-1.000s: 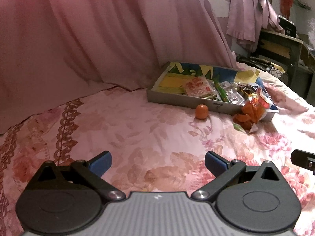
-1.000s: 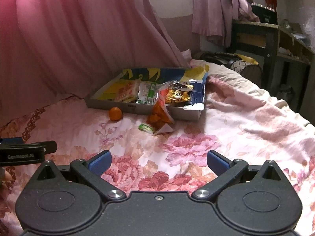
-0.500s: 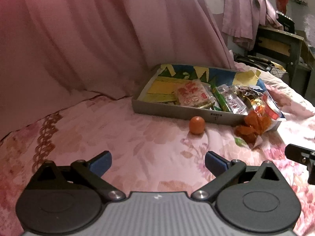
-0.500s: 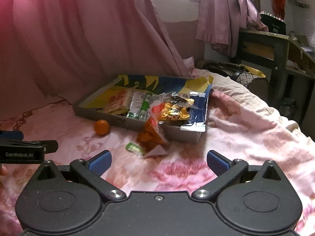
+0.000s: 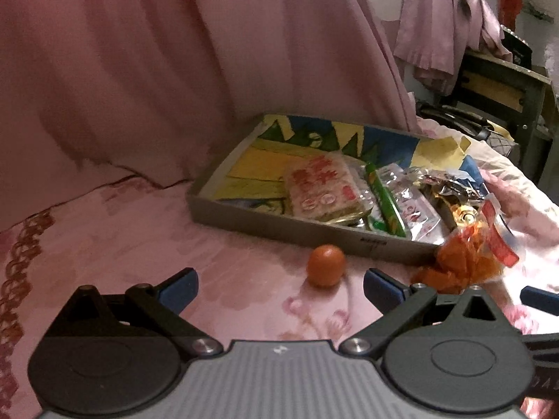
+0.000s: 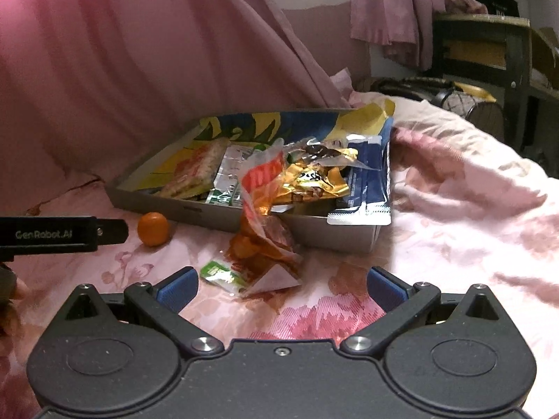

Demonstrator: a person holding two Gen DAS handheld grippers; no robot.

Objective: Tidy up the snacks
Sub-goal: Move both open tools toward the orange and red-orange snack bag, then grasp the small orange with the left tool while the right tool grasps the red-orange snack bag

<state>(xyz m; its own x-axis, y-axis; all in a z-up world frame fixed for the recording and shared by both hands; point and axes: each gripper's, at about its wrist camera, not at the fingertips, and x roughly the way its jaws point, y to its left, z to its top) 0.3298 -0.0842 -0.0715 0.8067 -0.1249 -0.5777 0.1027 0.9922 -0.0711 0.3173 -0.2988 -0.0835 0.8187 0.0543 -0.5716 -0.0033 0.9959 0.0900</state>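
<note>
On a floral-covered bed [image 6: 454,209], a grey tray [image 5: 279,230] holds snack packets, while a small orange [image 5: 326,270] and an orange snack bag [image 6: 262,244] lie just outside its front wall. The left tongs [image 5: 281,288] and right tongs [image 6: 283,288] both gape wide, holding nothing.

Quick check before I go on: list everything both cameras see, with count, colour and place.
Tray: 1, grey, on bedspread, holds snacks.
Cracker pack: 1, red-printed, in tray.
Green stick: 1, in tray.
Gold wrapper: 1, in tray.
Blue pack: 1, at tray's right end.
Orange bag: 1, draped over tray's front wall.
Orange: 1, on bedspread before tray.
Green sachet: 1, on bedspread.
Curtain: pink, behind.
Left gripper: open.
Right gripper: open.
</note>
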